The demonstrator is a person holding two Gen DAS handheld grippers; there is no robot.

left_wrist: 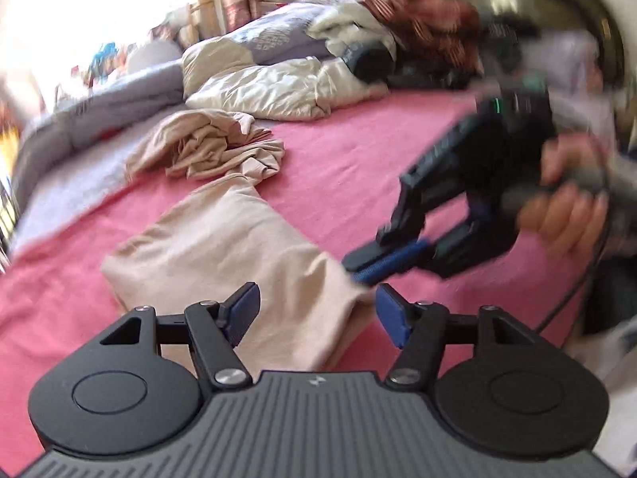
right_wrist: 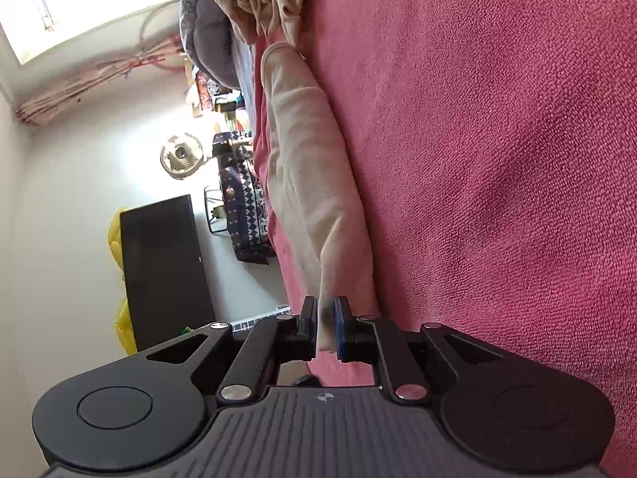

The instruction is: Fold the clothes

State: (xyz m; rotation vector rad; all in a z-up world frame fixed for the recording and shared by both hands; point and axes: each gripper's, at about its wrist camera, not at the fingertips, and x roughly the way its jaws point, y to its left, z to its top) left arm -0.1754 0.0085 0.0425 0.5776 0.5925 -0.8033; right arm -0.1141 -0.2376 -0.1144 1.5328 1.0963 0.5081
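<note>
A beige garment (left_wrist: 223,247) lies on the pink bedsheet (left_wrist: 350,167), its near part flat and its far part crumpled (left_wrist: 211,147). My left gripper (left_wrist: 314,310) hovers open just above the garment's near edge, nothing between its blue pads. In the same view my right gripper (left_wrist: 382,263), held by a person's hand (left_wrist: 569,207), is shut on the garment's right corner. The right wrist view is rolled sideways: my right gripper (right_wrist: 326,322) pinches the beige cloth edge (right_wrist: 324,330), and the garment (right_wrist: 310,167) stretches away along the pink sheet (right_wrist: 497,159).
A cream and grey quilt (left_wrist: 270,79) and a heap of clothes (left_wrist: 430,40) lie at the bed's far end. A grey blanket (left_wrist: 91,119) runs along the left edge. Beyond the bed stand a fan (right_wrist: 181,157), a dark cabinet (right_wrist: 167,267) and a patterned bag (right_wrist: 243,199).
</note>
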